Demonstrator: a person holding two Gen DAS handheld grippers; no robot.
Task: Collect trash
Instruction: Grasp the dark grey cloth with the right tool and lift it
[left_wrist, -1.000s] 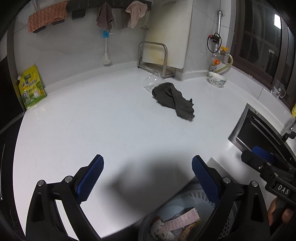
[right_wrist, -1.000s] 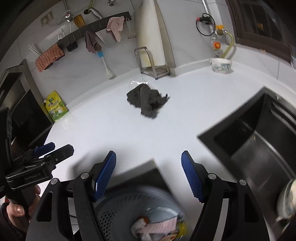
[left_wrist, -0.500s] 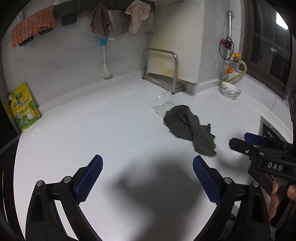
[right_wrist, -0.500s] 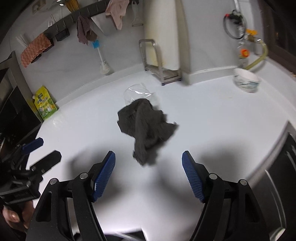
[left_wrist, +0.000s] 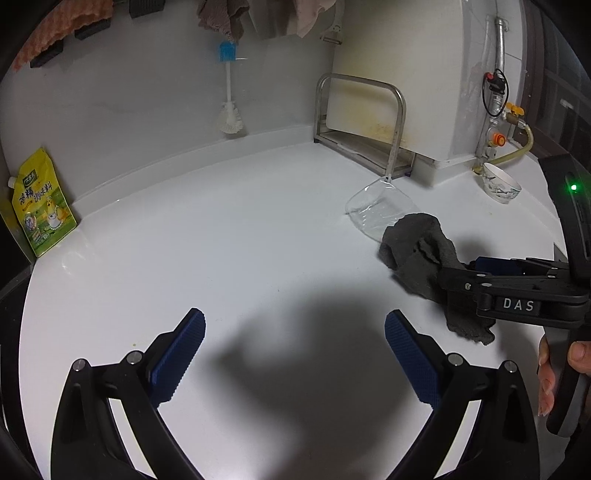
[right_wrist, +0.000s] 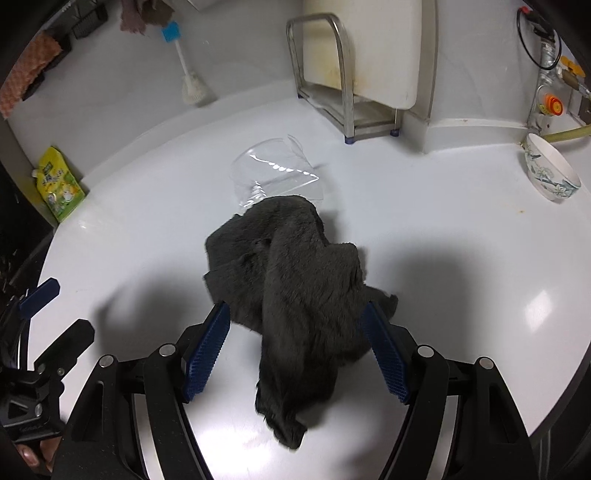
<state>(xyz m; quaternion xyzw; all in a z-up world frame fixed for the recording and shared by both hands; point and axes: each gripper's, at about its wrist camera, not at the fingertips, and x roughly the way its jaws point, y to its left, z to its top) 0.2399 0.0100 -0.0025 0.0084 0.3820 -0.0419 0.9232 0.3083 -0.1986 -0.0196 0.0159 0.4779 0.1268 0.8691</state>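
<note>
A crumpled dark grey cloth (right_wrist: 291, 280) lies on the white counter (right_wrist: 461, 229), partly over a clear plastic wrapper (right_wrist: 277, 170). My right gripper (right_wrist: 295, 343) is open, its blue pads on either side of the cloth's near end. In the left wrist view the cloth (left_wrist: 417, 251) and wrapper (left_wrist: 376, 210) lie at the right, with the right gripper (left_wrist: 480, 269) reaching over the cloth. My left gripper (left_wrist: 295, 354) is open and empty above bare counter (left_wrist: 221, 240), left of the cloth.
A steel rack with a white cutting board (right_wrist: 354, 66) stands at the back wall. A patterned bowl (right_wrist: 550, 173) sits at the right. A yellow pouch (left_wrist: 38, 203) leans at the left wall. A dish brush (left_wrist: 229, 92) hangs on the wall. Gas valves (left_wrist: 498, 110) are at the back right.
Both grippers moved forward from the trash bin and counter edge toward the cloth. The right gripper now straddles the cloth's near end. The bin has left both views.
</note>
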